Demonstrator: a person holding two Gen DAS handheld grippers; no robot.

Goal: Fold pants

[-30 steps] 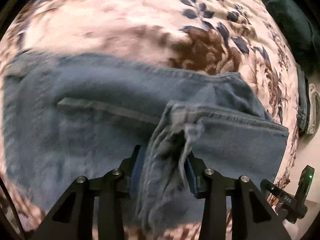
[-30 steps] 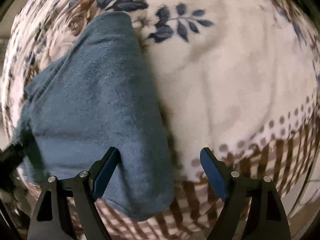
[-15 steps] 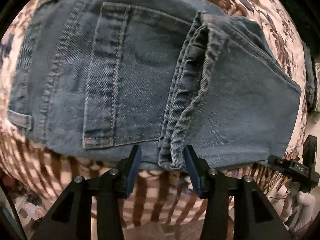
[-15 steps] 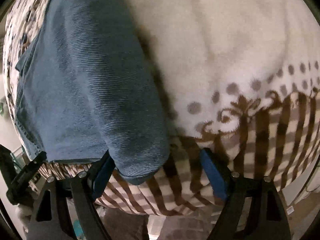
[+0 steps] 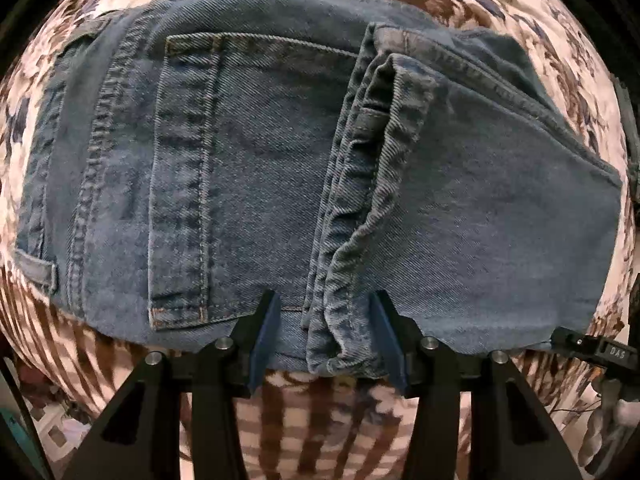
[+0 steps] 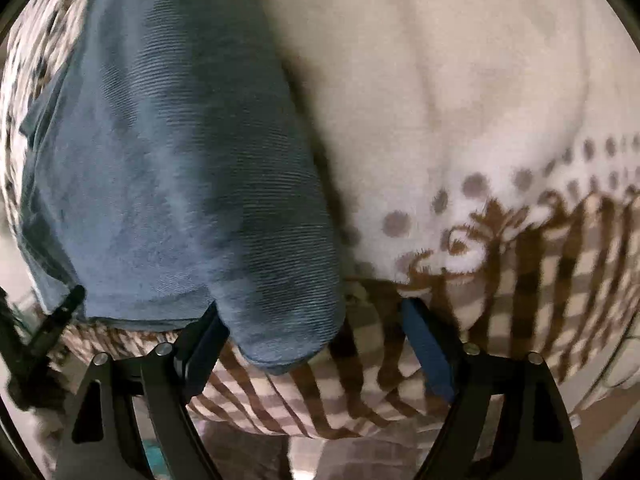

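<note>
Folded blue jeans lie on a floral blanket, back pocket facing up. The stacked leg hems rest across the seat. My left gripper points straight down at the near edge, straddling the hem ends. Its jaws are opening, with a gap beside the left pad. In the right wrist view the folded end of the jeans fills the left half. My right gripper stands wide open, and the rounded fold corner sits between its fingers, next to the left pad.
The blanket is cream with brown stripes toward its near edge, where it drops off to the floor. Part of the other gripper shows at the lower right of the left wrist view.
The hems, bunched and lifted in my left gripper a second ago, now lie flat on the jeans, and its jaws have spread. Both views have shifted toward the blanket's near striped edge.
</note>
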